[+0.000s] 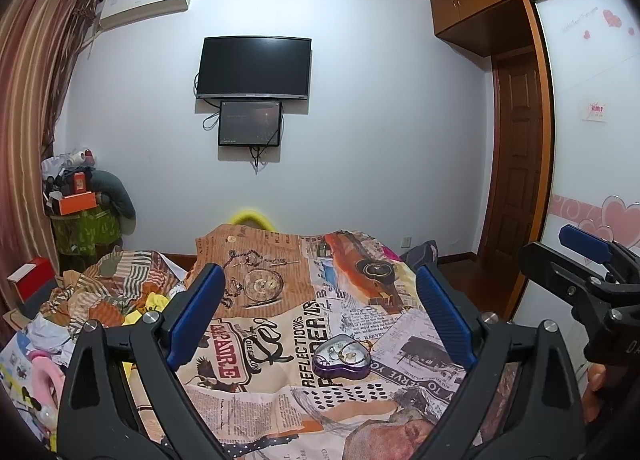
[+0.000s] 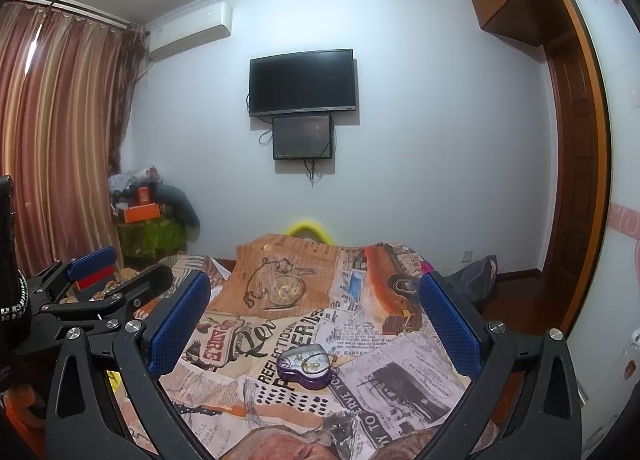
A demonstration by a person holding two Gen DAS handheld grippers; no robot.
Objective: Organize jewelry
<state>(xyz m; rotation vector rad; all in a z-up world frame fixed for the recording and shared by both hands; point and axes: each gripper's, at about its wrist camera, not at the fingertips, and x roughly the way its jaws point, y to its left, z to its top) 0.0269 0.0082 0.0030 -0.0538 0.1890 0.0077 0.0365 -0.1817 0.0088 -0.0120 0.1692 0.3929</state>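
A purple heart-shaped tin [image 1: 341, 358] lies open on the newspaper-print bedspread [image 1: 280, 392], with rings and a gold chain inside; part of the chain hangs over its right rim. It also shows in the right wrist view [image 2: 306, 366]. My left gripper [image 1: 320, 316] is open and empty, held above and behind the tin. My right gripper [image 2: 316, 320] is open and empty, also above the tin. The right gripper shows at the right edge of the left wrist view [image 1: 592, 260], and the left gripper at the left of the right wrist view [image 2: 100, 280].
Crumpled clothes [image 1: 116, 292] and a red box [image 1: 32, 278] lie left of the bed. A cluttered stand [image 1: 80, 216] is in the far left corner. A wall TV [image 1: 254, 68] hangs ahead. A wardrobe [image 1: 592, 140] and a door [image 1: 516, 164] are on the right.
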